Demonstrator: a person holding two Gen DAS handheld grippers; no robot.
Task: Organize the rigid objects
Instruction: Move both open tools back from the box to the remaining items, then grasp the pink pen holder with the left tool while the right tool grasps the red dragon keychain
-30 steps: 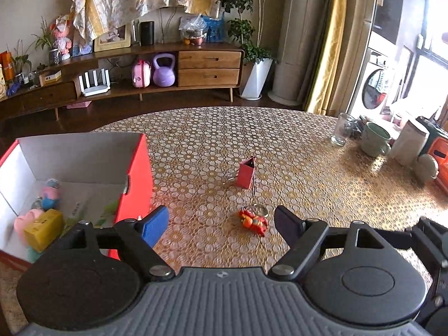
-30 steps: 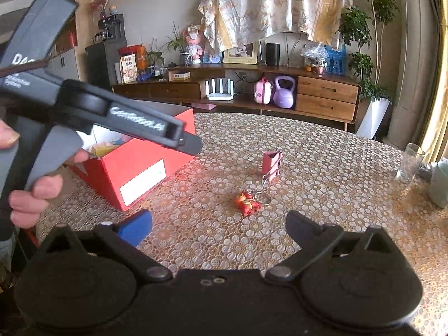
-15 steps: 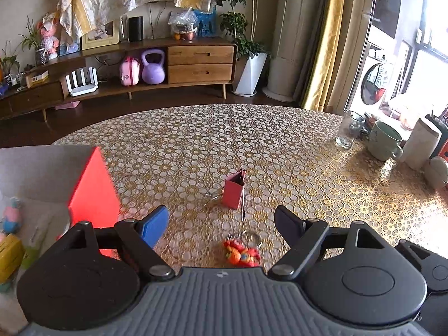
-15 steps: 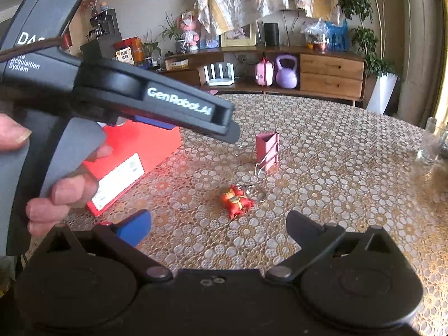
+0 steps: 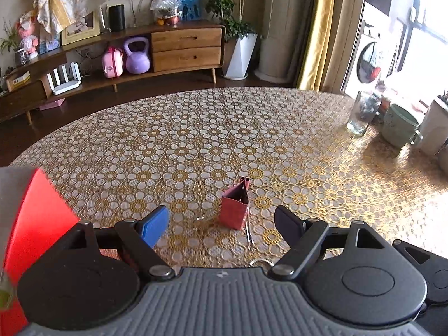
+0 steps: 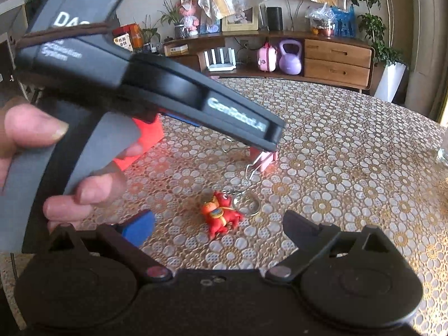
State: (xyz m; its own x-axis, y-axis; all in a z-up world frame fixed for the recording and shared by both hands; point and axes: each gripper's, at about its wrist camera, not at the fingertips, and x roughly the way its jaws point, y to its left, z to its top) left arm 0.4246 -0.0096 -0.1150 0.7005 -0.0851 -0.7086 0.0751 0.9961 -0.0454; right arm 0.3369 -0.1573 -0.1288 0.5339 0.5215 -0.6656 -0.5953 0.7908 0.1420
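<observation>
both grippers spread and empty, closing on pickups: left gripper [image 5: 221, 224] frames the clip [image 5: 234, 206], right gripper [image 6: 218, 224] the keychain [image 6: 221, 214] just beside it; its jaws just narrowed. next, likely pinch, then carry to the box [image 5: 36, 218].

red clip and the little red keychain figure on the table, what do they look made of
The red clip looks like folded sheet metal with a matte painted coat: thin flat walls, crisp creases and bare silvery wire handles. The keychain figure looks like moulded soft plastic or rubber, though that is uncertain: rounded, slightly glossy, with solid red, orange and blue patches. Its split ring looks like shiny bare metal.
</observation>
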